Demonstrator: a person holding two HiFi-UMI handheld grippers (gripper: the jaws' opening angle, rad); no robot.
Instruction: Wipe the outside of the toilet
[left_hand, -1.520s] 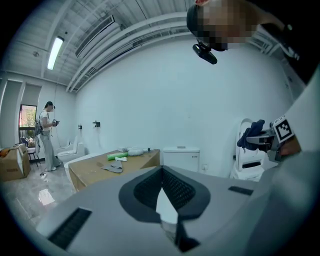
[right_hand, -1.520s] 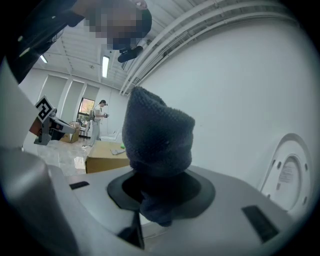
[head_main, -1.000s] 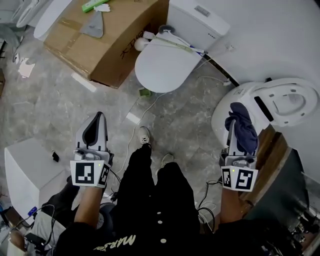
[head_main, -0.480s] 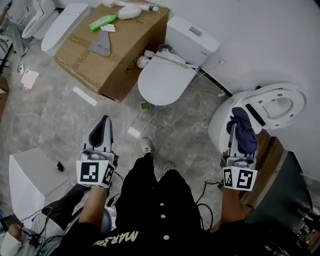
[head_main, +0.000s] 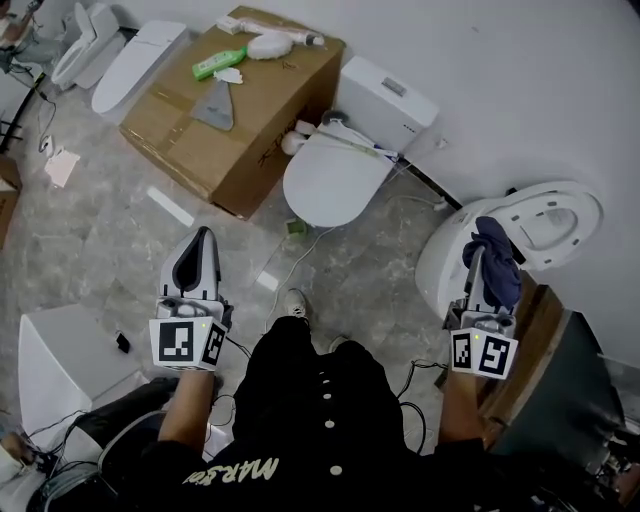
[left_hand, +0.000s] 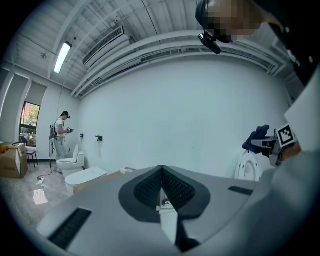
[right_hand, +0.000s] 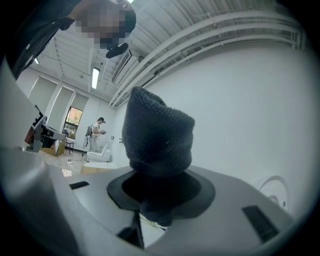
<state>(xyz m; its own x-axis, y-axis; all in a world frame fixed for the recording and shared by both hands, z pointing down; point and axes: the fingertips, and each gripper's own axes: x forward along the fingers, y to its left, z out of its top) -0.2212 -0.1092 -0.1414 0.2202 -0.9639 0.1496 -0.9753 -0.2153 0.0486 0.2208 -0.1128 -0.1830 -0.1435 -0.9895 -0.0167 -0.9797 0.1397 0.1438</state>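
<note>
Cool, even, diffuse light; head view was sharp, only soft shadows on floor (head_main: 100, 220). Both gripper views were fisheye: black corners, bowed walls. Strip light (left_hand: 62, 56) glared overhead; window (left_hand: 29, 120) glowed at left. Cloth (right_hand: 157, 135), close to lens, sat dark and slightly soft.

floor (head_main: 100, 240) left: free | cardboard box (head_main: 255, 140), closed toilet (head_main: 335, 180): block ahead | open toilet (head_main: 440, 262): seemingly crowds right
</note>
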